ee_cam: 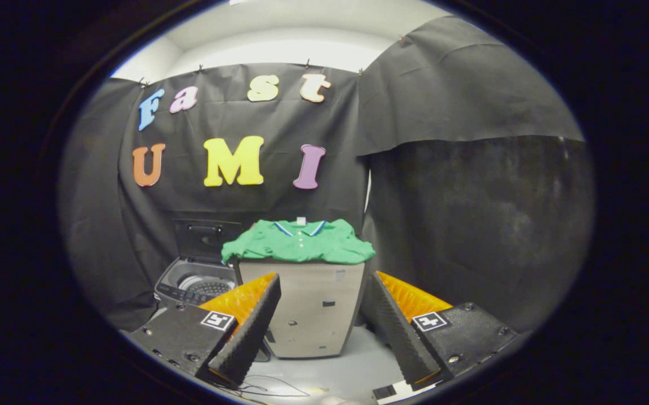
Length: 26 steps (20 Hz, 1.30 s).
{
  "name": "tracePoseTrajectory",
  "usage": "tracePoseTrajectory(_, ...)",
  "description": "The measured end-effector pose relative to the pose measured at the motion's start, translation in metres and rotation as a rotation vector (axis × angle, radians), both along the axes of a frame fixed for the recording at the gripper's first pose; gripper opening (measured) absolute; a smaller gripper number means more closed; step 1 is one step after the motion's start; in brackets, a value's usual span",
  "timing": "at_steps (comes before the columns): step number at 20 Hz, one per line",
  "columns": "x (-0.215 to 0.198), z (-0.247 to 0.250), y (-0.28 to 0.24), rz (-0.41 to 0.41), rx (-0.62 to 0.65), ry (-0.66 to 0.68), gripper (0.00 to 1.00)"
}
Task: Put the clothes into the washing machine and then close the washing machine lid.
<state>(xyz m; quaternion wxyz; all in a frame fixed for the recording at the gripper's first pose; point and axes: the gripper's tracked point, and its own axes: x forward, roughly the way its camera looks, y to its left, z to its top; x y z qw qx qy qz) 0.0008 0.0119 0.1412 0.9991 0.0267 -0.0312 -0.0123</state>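
A green polo shirt (299,242) lies folded on top of a beige box-shaped stand (307,306), well beyond my fingers. To the stand's left sits a small dark washing machine (194,283) with its lid (205,237) raised upright and its drum (207,286) showing. My gripper (324,337) is open, its two fingers spread wide with nothing between them, and the stand's front shows through the gap. The left finger (248,332) partly covers the washer's right front corner.
Black cloth walls close in behind and to the right of the stand. A pale floor (352,365) runs from the stand toward me, with a thin cable (271,388) lying on it near my fingers.
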Motion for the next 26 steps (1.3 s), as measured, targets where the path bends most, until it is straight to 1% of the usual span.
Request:
tracePoseTrajectory(3, 0.033, 0.021, 0.01, 0.016, -0.016, 0.017, 1.0)
tracePoseTrajectory(5, 0.06, 0.045, 0.02, 0.034, -0.029, 0.011, 1.0)
tracePoseTrajectory(6, 0.077, 0.055, 0.022, 0.03, -0.037, 0.016, 1.0)
tracePoseTrajectory(10, 0.148, 0.088, 0.029, 0.072, -0.045, 0.033, 1.0)
tracePoseTrajectory(14, 0.229, 0.106, 0.024, 0.068, -0.056, 0.087, 1.0)
tracePoseTrajectory(17, 0.28, 0.115, 0.023, 0.071, -0.05, 0.129, 1.0)
tracePoseTrajectory(21, 0.338, 0.107, 0.033, 0.087, -0.049, 0.227, 1.0)
tracePoseTrajectory(23, 0.364, 0.093, 0.039, 0.094, -0.053, 0.292, 1.0)
tracePoseTrajectory(26, 0.388, 0.068, 0.045, 0.115, -0.065, 0.377, 1.0)
